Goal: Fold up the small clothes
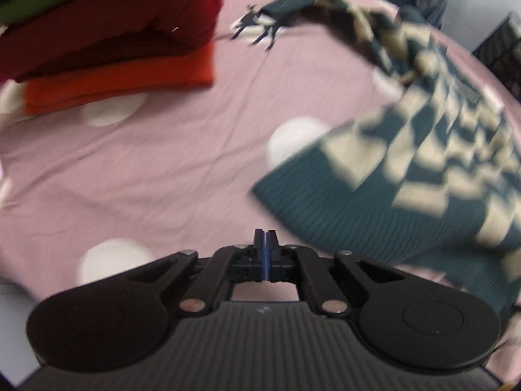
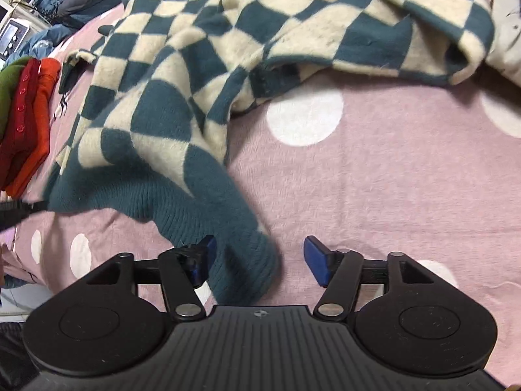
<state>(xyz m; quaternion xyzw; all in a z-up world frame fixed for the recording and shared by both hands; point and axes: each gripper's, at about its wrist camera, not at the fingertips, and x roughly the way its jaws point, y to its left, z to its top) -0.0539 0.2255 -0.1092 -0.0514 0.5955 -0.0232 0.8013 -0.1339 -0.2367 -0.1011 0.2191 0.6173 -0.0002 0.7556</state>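
Checked sweater (image 2: 182,97) sprawls unfolded across the pink dotted bed (image 2: 374,179); the right claw (image 2: 259,260) gapes wide astride its ribbed hem, seemingly to grab, the left claw (image 1: 265,244) clamped empty nearby.

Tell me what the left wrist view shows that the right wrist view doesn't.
Only the left wrist view shows the left tool shut on nothing, and a dark deer print. Only the right wrist view shows the right tool open with the sweater's teal hem between its fingers. Both show the checkered sweater, the stack of folded clothes and the pink dotted sheet.
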